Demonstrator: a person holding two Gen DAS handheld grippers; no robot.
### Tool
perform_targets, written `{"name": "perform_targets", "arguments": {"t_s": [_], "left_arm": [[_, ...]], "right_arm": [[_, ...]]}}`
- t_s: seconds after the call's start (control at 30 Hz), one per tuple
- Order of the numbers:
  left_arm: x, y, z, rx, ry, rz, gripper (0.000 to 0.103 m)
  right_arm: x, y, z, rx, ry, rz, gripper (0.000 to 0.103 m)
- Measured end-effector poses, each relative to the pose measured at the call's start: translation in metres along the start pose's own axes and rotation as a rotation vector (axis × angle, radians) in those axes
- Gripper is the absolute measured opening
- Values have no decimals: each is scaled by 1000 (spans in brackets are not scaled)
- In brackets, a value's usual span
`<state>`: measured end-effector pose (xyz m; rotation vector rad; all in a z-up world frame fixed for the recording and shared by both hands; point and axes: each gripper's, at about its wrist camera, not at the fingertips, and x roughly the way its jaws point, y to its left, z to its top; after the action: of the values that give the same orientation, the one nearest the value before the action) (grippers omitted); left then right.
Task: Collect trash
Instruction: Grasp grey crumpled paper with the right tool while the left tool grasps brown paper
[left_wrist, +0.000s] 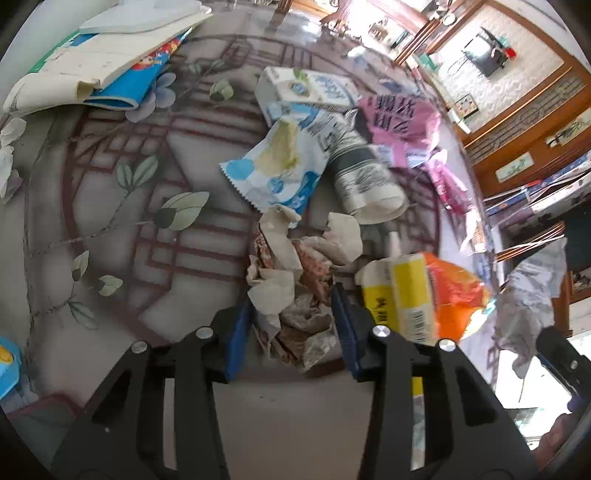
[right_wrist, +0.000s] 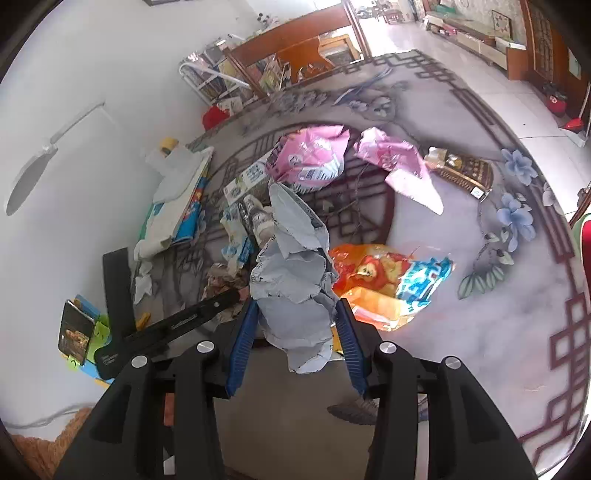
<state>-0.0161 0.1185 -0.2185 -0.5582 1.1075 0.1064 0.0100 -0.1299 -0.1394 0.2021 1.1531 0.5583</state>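
Your right claw (right_wrist: 295, 332) is clamped on crumpled grey paper (right_wrist: 295, 288), mid-frame above the worktop (right_wrist: 480, 332). Left claw (left_wrist: 291, 328) sits partly closed around the brown wrapper wad (left_wrist: 295, 280), lower centre; can't tell if it's gripping.

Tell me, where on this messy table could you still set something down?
Bare tabletop lies left of the blue-and-white wrapper, below the books. In the right view, another free stretch sits right of the orange bag. The middle is crowded.
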Motion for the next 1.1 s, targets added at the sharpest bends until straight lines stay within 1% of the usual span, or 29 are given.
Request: {"name": "perform_targets", "arguments": {"t_s": [0.1, 0.3, 0.47, 0.8, 1.1], "left_arm": [[-13, -6, -1, 14, -35, -3, 40], [-39, -31, 3, 61, -95, -59, 40], [-50, -61, 8, 110, -131, -102, 40], [-52, -104, 7, 197, -126, -161, 40], [-50, -125, 3, 233, -115, -184, 40]], "right_arm": [[-7, -2, 3, 5, -30, -8, 42], [-13, -7, 4, 7, -58, -22, 42], [-17, -15, 4, 24, -69, -33, 42], [-35, -46, 1, 104, -111, -76, 42], [-50, -74, -5, 168, -134, -100, 42]]}}
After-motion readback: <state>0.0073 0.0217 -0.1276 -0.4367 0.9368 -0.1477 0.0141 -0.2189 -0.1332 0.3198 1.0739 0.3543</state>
